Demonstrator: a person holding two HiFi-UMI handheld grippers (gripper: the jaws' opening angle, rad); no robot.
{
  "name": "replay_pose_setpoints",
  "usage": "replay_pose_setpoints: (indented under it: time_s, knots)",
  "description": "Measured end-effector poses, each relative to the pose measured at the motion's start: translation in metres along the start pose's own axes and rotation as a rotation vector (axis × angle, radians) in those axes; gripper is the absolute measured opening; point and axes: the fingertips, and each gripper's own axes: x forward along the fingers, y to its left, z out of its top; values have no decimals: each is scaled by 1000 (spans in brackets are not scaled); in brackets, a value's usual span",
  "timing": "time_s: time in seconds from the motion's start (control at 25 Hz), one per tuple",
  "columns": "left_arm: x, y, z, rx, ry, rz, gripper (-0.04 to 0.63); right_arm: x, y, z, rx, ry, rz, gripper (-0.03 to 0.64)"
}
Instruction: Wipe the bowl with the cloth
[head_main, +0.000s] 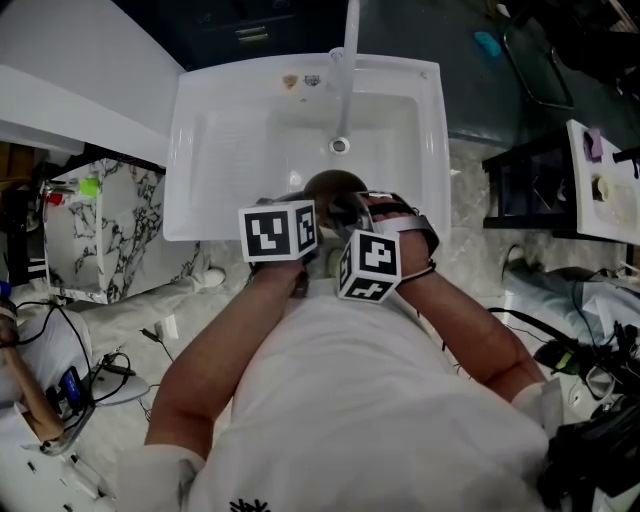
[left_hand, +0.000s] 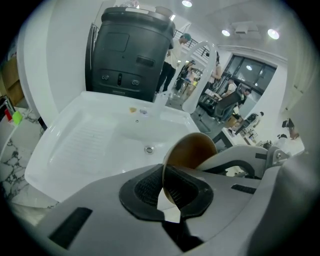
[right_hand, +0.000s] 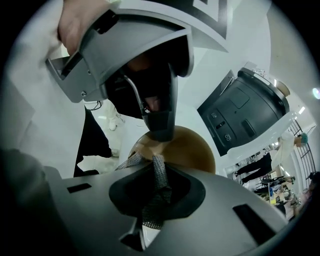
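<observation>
Two closed grips: left gripper (left_hand: 164, 192) fingers (left_hand: 142, 189) hold the round brown bowl (left_hand: 192, 150) by its rim over the white sink (head_main: 210, 150), at its front edge; right gripper (right_hand: 157, 192) fingers (right_hand: 131, 195) pinch the grey mesh cloth (right_hand: 159, 170). Press firmly, keeping the bowl steady.

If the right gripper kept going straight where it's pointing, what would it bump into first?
Most likely the brown bowl, right ahead of the right gripper and held by its rim in the left gripper. The pinched cloth would touch it first, though depth is unclear.
</observation>
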Motion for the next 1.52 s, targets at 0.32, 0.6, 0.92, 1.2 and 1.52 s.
replay_pose_setpoints:
  time_s: [0.32,0.6,0.92,1.2,1.52]
  knots:
    - [0,-1,-2,-8,9,-10,18,-4,-15,27,-9,-97,-46,35]
    - [2,-3,-7,-2,32,-25,18,-10,-44,32,-34,-110,-151,35]
    - [1,-1,-3,-7,14,-14,18,-14,-48,10,-57,-18,-184,35]
    - [0,2,2,-2,-3,6,20,-6,-22,-7,-19,28,-103,35]
    - [2,-1,1,-21,-5,-20,18,-7,-3,6,56,-75,-13,35]
